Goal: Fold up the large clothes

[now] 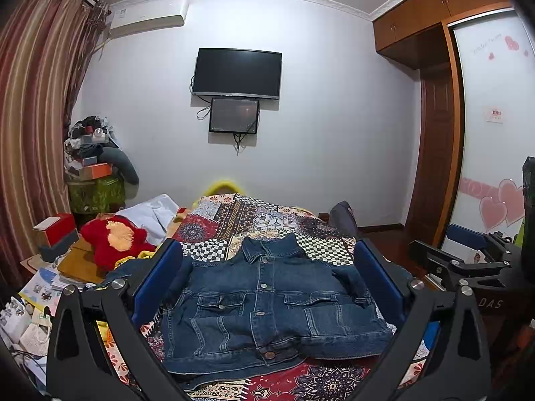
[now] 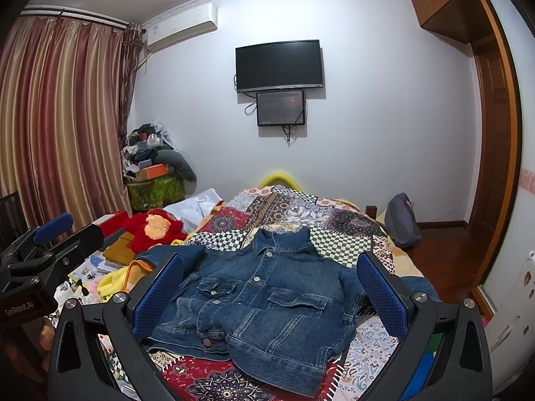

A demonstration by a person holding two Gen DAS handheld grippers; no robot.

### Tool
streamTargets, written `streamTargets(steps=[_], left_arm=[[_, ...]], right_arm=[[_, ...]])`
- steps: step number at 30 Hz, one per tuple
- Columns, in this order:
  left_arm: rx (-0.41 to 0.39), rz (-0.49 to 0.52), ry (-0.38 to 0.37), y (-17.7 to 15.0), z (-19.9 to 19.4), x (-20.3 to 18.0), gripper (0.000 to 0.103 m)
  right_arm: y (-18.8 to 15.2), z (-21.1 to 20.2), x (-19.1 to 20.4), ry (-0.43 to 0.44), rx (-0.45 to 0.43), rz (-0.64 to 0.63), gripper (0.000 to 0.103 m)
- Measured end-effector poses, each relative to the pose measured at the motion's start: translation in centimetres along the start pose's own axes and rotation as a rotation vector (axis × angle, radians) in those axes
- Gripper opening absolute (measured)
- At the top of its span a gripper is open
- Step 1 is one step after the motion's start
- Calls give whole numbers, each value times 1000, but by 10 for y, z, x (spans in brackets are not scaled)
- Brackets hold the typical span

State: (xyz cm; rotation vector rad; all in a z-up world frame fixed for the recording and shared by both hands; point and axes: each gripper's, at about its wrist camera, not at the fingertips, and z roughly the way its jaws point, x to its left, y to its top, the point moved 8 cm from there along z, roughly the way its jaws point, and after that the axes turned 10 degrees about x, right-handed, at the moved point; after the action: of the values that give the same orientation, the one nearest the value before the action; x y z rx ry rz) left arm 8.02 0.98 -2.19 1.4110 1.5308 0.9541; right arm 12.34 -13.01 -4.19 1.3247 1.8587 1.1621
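A denim jacket (image 1: 267, 300) lies front-up and buttoned on the patterned bedspread (image 1: 254, 220), collar toward the far wall. The left hand-held gripper (image 1: 267, 277) and the right hand-held gripper (image 2: 271, 287) both hover above it, fingers spread wide, holding nothing. A red plush toy (image 1: 113, 237) sits at the bed's left.

Dark denim jacket (image 1: 267, 304) lies face-up on patterned bedspread (image 1: 254, 217), buttoned, collar twd wall, hem rumpled.
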Motion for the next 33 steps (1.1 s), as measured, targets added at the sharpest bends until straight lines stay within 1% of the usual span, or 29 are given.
streamTargets(steps=[6,11,16,19,23,28,31,33], left_arm=[[13,-9,2,2,6,4,103],[24,-23,0,3,15,11,103],[37,-31,15,6,32,23,103],[56,-44,28,8,49,35,103],[86,-74,68,11,79,61,103],[151,-152,121,7,126,109,103],[207,-201,161,1,156,145,103],[253,-247,192,-6,176,174,103]], right_arm=[[-4,1,3,1,7,0,103],[-5,11,5,0,25,-3,103],[4,31,6,11,55,-9,103],[8,48,8,9,65,-16,103],[18,76,12,10,84,-38,103],[34,133,18,76,155,-72,103],[41,169,21,103,206,-90,103],[46,190,21,103,229,-104,103]])
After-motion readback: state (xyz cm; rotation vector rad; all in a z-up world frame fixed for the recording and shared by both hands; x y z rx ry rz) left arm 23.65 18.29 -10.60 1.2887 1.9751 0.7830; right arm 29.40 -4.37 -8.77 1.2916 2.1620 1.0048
